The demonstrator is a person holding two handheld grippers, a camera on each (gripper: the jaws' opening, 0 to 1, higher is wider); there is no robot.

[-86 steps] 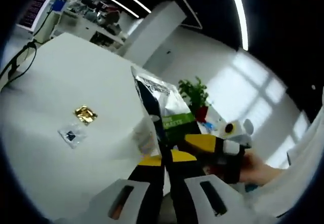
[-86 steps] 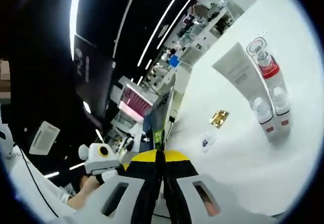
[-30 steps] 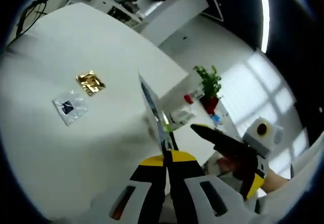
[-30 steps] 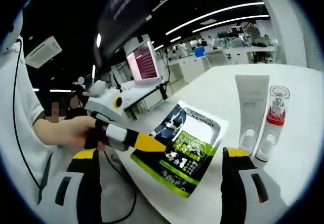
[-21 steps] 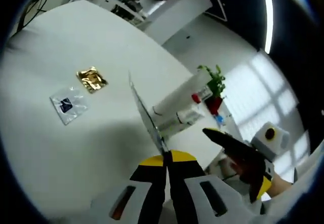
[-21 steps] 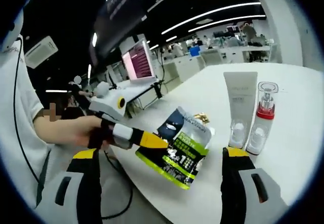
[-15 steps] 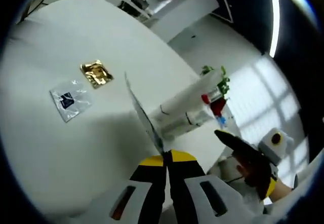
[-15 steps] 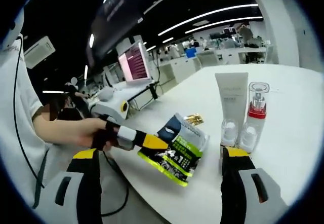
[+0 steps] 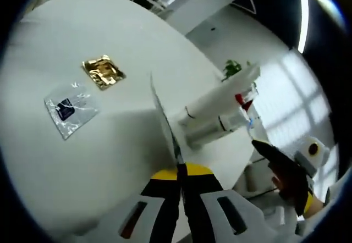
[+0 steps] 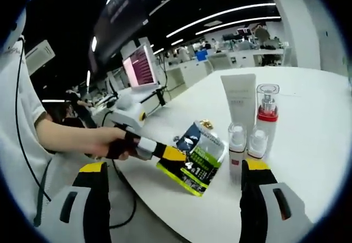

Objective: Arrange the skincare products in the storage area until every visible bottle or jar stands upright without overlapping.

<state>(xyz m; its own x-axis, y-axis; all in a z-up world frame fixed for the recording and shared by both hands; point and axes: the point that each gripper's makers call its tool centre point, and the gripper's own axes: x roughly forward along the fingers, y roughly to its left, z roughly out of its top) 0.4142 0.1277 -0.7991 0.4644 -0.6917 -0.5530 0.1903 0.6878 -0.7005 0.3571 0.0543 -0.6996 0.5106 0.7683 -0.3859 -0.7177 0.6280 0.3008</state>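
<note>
White table [image 10: 308,122]: black-green pouch [image 10: 196,158] clamped by left gripper [image 10: 175,154].

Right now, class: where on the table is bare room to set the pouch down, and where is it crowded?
Bare table lies right of the bottles. Crowded: tube, red-collared bottle, two small bottles, and left gripper holding the pouch.

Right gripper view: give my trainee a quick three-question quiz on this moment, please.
1. True or false: the left tool is shut on the pouch.
2. Fill in: the pump bottle standing on the table has a ____ collar.
3. Pick one: the right tool is A) open, B) shut on the pouch, C) shut on nothing.

Key: 1 true; 2 red; 3 A.
</note>
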